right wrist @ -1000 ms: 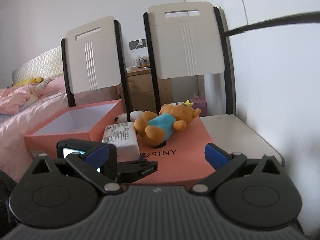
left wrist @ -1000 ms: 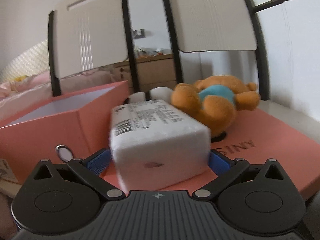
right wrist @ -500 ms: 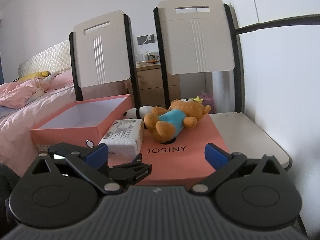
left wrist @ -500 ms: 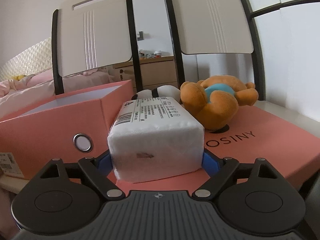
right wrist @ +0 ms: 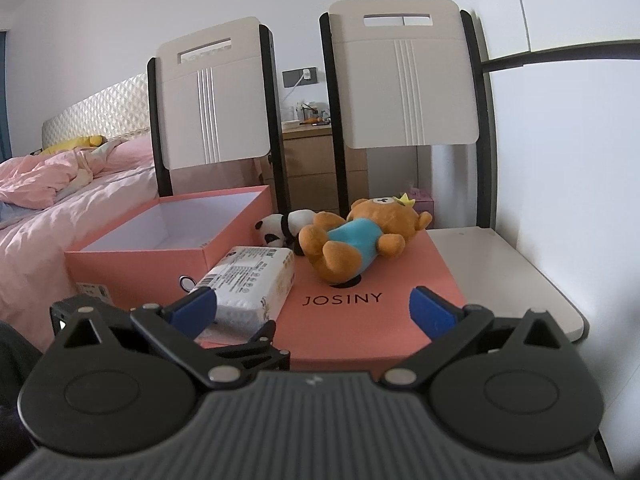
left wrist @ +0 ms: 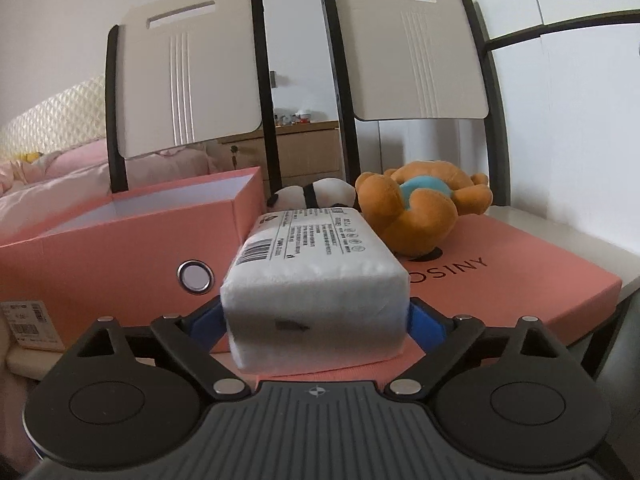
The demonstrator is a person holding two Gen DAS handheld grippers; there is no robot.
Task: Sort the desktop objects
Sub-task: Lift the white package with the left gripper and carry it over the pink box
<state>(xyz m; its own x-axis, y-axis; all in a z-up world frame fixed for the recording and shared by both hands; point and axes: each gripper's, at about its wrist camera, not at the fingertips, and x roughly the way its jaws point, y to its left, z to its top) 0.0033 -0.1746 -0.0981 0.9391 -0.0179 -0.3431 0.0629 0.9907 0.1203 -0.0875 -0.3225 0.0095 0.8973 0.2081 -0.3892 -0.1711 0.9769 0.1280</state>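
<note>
Tissue pack (left wrist: pixel 316 280) between left claw (left wrist: pixel 316 320) fingers, atop pink lid (left wrist: pixel 520 280).

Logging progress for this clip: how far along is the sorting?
Early. The pink box looks empty inside, so nothing seems sorted yet. In hand: the left gripper has its fingers on both sides of the white tissue pack, which lies on the pink lid. Left: the bear and panda lie on the lid. The right gripper is open.
</note>
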